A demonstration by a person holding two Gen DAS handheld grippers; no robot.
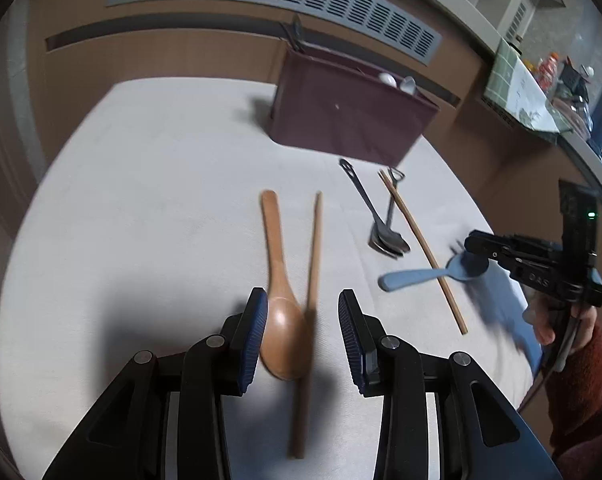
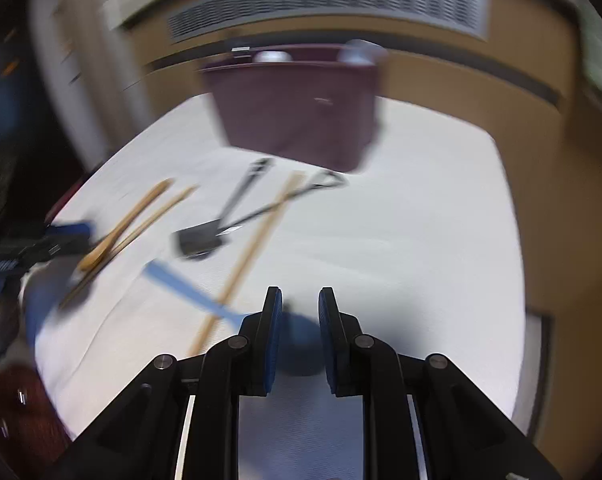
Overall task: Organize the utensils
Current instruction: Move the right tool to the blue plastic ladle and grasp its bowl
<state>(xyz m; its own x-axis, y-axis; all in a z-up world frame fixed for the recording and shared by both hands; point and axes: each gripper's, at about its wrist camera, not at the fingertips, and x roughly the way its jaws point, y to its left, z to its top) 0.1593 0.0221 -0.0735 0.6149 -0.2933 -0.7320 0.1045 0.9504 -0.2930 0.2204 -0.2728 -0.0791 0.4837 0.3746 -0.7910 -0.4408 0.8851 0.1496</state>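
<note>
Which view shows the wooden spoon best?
The left wrist view: the wooden spoon lies sharp and whole, bowl between the open left gripper fingers. In the right wrist view the spoon is small, motion-blurred, at the left edge.

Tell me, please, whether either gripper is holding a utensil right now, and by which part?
Neither clearly holds anything. The left gripper is open around the wooden spoon's bowl; the right gripper straddles the blue spoon's bowl, unclosed.

Left wrist view fairly sharp with soft shadows; right wrist view heavily motion-blurred, edges bowed, possibly dimmer.
</note>
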